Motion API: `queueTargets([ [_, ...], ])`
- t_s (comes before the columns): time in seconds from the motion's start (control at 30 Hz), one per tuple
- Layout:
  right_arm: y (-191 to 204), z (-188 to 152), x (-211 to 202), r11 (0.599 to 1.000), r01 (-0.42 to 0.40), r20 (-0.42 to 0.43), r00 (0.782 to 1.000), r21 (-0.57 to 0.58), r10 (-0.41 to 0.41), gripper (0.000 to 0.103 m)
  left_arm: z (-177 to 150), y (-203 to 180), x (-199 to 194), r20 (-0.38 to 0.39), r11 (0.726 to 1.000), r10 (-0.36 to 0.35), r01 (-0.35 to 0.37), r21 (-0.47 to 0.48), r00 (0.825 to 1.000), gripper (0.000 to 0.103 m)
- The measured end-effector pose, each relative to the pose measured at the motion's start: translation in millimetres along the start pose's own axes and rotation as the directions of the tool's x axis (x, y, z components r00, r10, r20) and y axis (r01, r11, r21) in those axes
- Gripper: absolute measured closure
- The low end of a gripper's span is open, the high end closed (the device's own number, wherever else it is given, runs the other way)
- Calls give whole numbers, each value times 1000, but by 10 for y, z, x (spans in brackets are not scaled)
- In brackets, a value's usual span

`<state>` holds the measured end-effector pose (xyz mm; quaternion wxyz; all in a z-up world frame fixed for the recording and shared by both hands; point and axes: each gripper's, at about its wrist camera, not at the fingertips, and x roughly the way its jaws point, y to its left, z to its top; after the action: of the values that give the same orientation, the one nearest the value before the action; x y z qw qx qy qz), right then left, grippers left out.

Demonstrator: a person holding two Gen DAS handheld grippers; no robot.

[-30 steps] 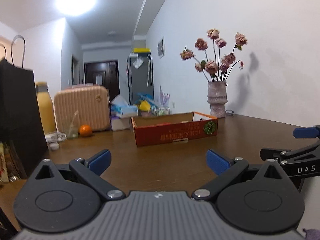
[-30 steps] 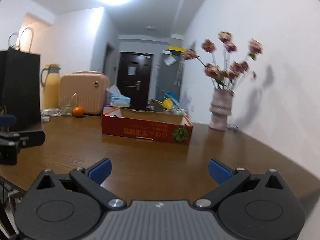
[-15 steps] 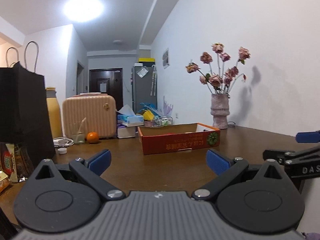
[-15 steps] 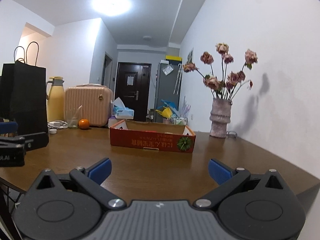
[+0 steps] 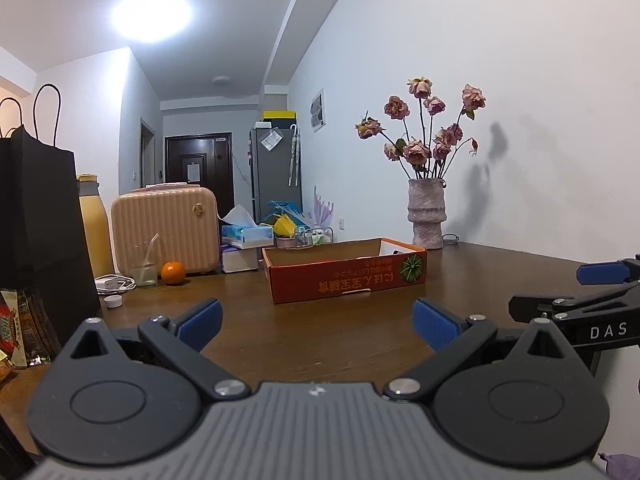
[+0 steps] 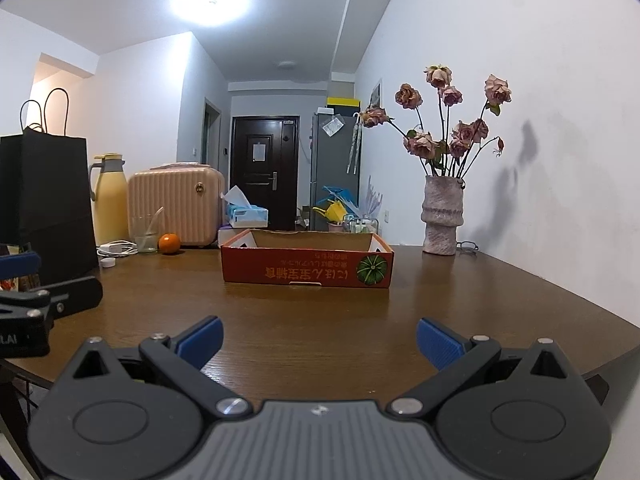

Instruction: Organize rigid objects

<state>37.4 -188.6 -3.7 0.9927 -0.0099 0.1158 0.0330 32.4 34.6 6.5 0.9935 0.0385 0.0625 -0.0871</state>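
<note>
A shallow red cardboard box (image 5: 346, 274) sits open on the brown table (image 5: 320, 328); it also shows in the right wrist view (image 6: 308, 266). What lies inside it is hidden by its wall. My left gripper (image 5: 316, 324) is open and empty, low over the table's near edge. My right gripper (image 6: 318, 338) is open and empty too, to the right of the left one, and its side shows in the left wrist view (image 5: 580, 304). An orange (image 5: 173, 272) and a white cap (image 5: 113, 301) lie at the back left.
At the back left stand a black paper bag (image 5: 36, 232), a yellow flask (image 6: 107, 204), a peach case (image 5: 164, 228), a glass (image 5: 143, 264), a tissue box (image 5: 246, 234) and a white cable (image 5: 114, 282). A vase of dried roses (image 6: 442, 216) stands back right by the wall.
Both grippers have tilted up and eased back a little, so the box and table sit lower and farther in view. Both stay open and empty.
</note>
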Motion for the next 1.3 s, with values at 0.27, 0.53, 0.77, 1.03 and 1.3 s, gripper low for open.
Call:
queueTargets([
  [0.27,6,-4,-4,1000,-4,-6,1000,-6,4,0,4,6,14,-7,1000,5,-6,-8,1000,0],
  [0.53,5,-4,0,1000,0,-7,1000,-6,0,0,8,8,17,-9,1000,9,-9,-10,1000,0],
  [0.77,5,-11,-4,1000,3,-7,1000,-5,-3,0,18,6,3,-6,1000,13,-13,-10,1000,0],
  [1.03,-11,-21,4,1000,-4,-17,1000,2,4,0,19,10,4,-6,1000,14,-14,-10,1000,0],
  [1.3,-13,-23,16,1000,-5,-18,1000,-2,5,0,17,12,7,-9,1000,14,-14,-12,1000,0],
])
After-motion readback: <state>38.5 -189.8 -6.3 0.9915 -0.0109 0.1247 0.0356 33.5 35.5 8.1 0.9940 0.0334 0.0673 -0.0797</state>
